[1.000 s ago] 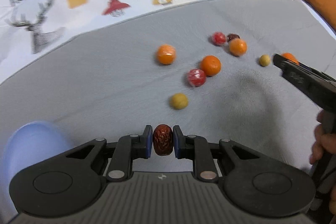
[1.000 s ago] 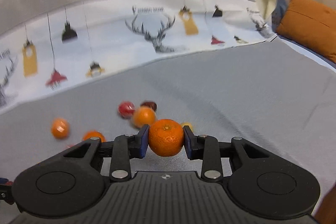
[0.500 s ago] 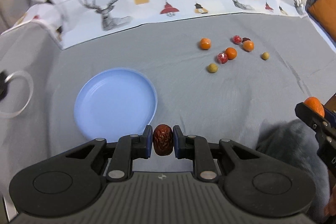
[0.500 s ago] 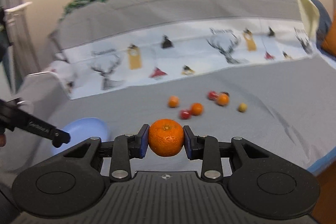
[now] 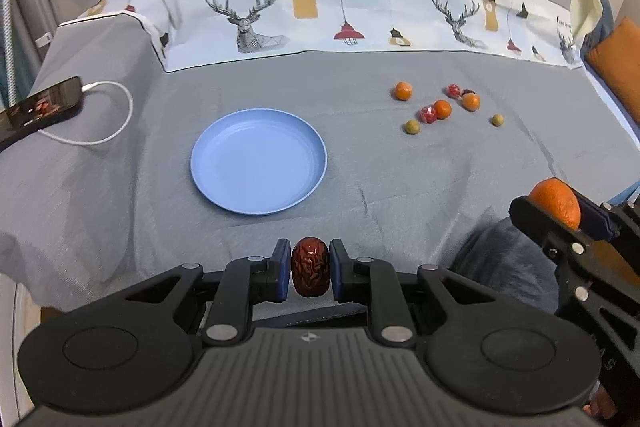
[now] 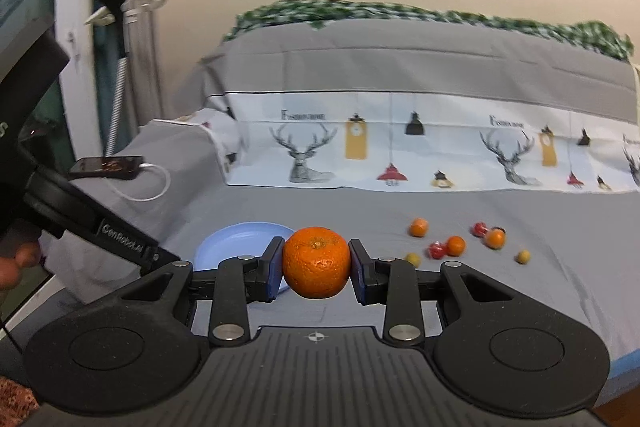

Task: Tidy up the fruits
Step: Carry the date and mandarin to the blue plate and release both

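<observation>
At the bottom centre of each view, the left gripper (image 5: 310,270) clamps a wrinkled, light, firm date (image 5: 310,271) and the right gripper (image 6: 316,263) squeezes a soft, bruisable orange (image 6: 316,262) across its middle.

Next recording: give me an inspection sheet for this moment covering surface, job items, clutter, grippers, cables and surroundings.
Surface: grey cloth over the worktop, with a white deer-and-lamp printed band at the back.
Job's things: blue plate bare; loose fruits in a cluster on the cloth right of the plate: three orange, two red, two yellow-green, one dark.
Clutter: phone with its screen lit, at the left edge.
Grippers: left gripper shut on a wrinkled red date; right gripper shut on a mandarin; both held above the near edge.
Cables: white cable looping from the phone.
Surroundings: orange cushion at right, green checked fabric behind, phone-holder stand at left.
</observation>
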Available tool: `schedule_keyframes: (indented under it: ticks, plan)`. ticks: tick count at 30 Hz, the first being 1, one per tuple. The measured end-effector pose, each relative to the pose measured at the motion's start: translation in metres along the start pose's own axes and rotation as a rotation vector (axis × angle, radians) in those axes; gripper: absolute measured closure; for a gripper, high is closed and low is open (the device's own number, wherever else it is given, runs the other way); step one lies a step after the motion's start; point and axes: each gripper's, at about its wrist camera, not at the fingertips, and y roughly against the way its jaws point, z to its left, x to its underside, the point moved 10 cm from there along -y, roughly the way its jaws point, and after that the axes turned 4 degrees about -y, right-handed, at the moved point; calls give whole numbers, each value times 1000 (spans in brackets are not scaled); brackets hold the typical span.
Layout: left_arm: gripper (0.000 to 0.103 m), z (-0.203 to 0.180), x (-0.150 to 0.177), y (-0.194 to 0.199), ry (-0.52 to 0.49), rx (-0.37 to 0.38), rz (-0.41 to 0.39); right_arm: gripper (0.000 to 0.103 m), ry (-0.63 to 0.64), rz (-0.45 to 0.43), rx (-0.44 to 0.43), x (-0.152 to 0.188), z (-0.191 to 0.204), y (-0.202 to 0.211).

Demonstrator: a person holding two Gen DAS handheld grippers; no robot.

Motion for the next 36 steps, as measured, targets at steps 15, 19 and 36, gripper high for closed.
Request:
schedule_keyframes:
  ticks: [15,19,36]
  plan:
    - [81,21,-5,4,26,5,-26,68,63,45,-32,3,26,-14]
    - [81,27,-12,4,40,7,-37,68,58,57,-21,5,25,-19]
    - [81,45,-12,-5,77,7,-20,68,81,106,-37,11,28,-35]
